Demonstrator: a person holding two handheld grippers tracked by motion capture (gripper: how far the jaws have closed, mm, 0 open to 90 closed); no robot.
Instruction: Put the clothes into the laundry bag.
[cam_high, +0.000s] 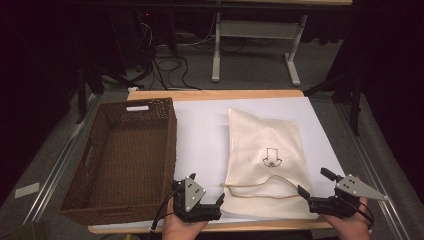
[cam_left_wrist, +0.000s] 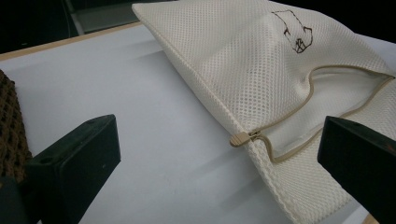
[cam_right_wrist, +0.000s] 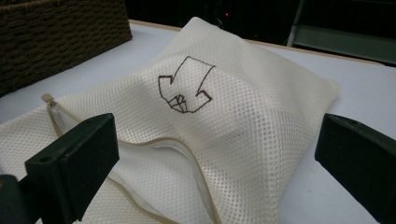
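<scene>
While both hands rested at the near edge of the table (cam_high: 200, 107), the cream mesh bag (cam_high: 265, 150) lay flat on the white tabletop between the two grippers and reached away toward twelve o'clock. In the high view the left gripper (cam_high: 205, 197) sat at about seven o'clock of the bag, just beside its near left corner, and the right gripper (cam_high: 312, 184) sat at about five o'clock, just beside the near right corner. Each had its jaws spread wide with nothing pinched between them, and neither pressed on the cloth.

Across the near end of the bag ran a tan zipper (cam_high: 260, 192), partly undone, so that the mouth gaped in a shallow curve. In the left gripper view the zipper pull (cam_left_wrist: 239, 139) lay between the jaws, nearer the right one, at about one o'clock from the middle of the gap, and the bag's edge ran down toward five o'clock. In the right gripper view the bag filled the gap between the jaws, with its dark printed mark (cam_right_wrist: 185, 86) at twelve o'clock.

A brown woven basket (cam_high: 120, 155) stood at nine o'clock of the bag, apart from it, with the left gripper just beside its near right corner.
</scene>
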